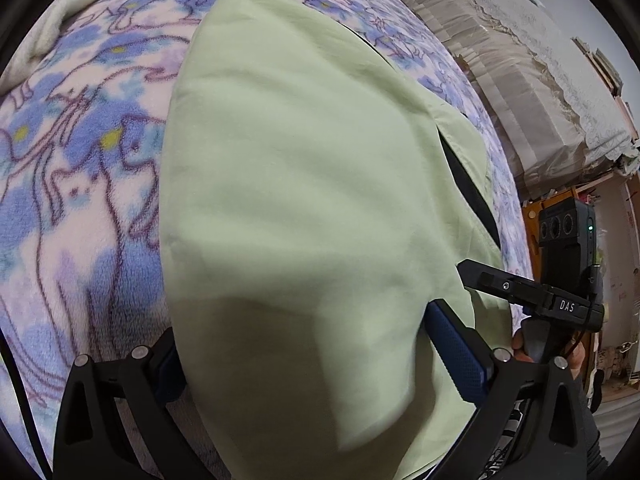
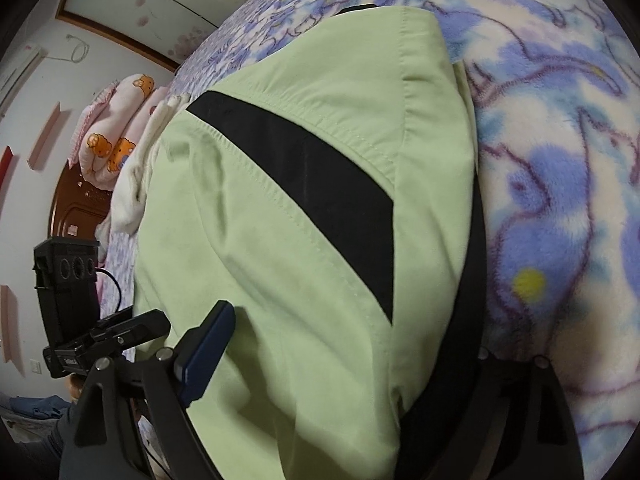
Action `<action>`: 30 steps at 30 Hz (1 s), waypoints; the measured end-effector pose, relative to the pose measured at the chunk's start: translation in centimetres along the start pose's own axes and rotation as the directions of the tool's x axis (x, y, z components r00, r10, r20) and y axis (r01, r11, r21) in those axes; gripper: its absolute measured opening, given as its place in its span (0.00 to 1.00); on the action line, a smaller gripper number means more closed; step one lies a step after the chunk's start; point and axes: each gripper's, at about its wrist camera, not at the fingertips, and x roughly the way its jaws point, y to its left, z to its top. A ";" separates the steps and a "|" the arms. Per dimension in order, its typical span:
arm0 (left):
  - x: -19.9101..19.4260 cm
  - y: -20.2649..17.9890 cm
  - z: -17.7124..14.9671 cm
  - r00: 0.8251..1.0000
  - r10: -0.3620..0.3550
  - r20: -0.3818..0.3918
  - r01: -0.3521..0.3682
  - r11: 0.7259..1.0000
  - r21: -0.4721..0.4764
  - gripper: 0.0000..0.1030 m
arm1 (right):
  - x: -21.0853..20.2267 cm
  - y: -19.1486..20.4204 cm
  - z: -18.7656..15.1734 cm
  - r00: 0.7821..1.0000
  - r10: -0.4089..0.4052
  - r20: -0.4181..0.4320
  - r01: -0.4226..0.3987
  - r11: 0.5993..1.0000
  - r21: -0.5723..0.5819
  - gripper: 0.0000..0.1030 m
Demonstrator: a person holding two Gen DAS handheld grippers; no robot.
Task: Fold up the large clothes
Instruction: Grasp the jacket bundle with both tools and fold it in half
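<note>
Lying smooth, pale green garment [image 1: 288, 200] on fuzzy floral blanket [image 1: 80, 160], both grippers spread.

Soft indoor light, fisheye-bent edges, dark vignette corners, slight blur

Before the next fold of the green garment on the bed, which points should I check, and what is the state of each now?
1. Light green garment lies on the floral fleece blanket: ok.
2. Top layer flat, only soft creases: ok.
3. Black stripe side folded under evenly: cannot tell, the lower layers are hidden.
4. Left gripper released: jaws stand wide, cloth lies between them, but pad contact is hidden: cannot tell.
5. Right gripper released: jaws wide, no pad seen pressing cloth: ok.
6. Blanket beside the garment free for the fold: ok on the visible side; the white cloth lies near the far edge.
</note>
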 end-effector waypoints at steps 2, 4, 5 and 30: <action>-0.1 -0.6 0.0 0.999 0.039 0.001 -0.039 0.999 0.022 0.87 | 0.1 0.6 -0.2 0.997 -0.078 0.005 0.078 0.997 -0.015 0.72; -0.4 -1.3 -0.2 0.996 0.084 0.011 -0.084 0.995 0.054 0.80 | 0.1 1.2 -0.3 0.992 -0.121 0.015 0.122 0.992 -0.030 0.62; -0.5 -1.7 -0.2 0.995 0.097 0.017 -0.097 0.993 0.064 0.75 | -0.1 1.4 -0.4 0.991 -0.130 0.018 0.131 0.991 -0.031 0.51; -16.4 -3.2 -8.8 0.964 0.223 0.142 -0.248 0.949 0.196 0.30 | -5.2 17.8 -10.2 0.976 -0.156 0.149 0.179 0.971 -0.157 0.09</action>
